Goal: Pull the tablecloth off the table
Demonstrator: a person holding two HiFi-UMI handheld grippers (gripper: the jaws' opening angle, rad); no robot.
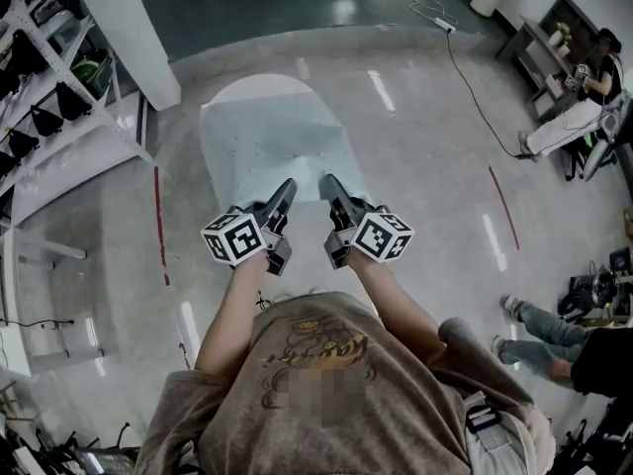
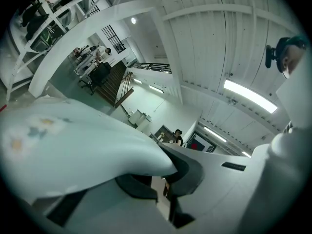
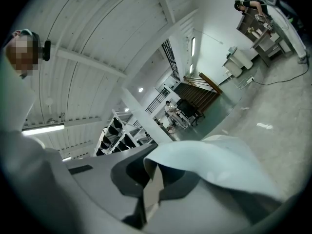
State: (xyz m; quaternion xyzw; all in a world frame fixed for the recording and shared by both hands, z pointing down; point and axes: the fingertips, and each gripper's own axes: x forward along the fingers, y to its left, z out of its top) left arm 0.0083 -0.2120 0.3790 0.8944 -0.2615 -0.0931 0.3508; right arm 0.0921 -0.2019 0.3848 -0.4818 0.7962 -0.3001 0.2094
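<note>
The left gripper (image 1: 288, 186) and right gripper (image 1: 327, 182) each clamped the near edge of the pale tablecloth (image 1: 272, 137), apparently mostly drawn off, its far end still by the white table (image 1: 259, 87).

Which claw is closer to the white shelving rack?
Left. The left claw, shut on the tablecloth, is on the side toward the rack; the right claw grips the same cloth just beyond it, farther from the rack.

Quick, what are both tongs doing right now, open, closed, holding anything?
Left tongs: closed on the tablecloth.
Right tongs: closed on the tablecloth too.
</note>
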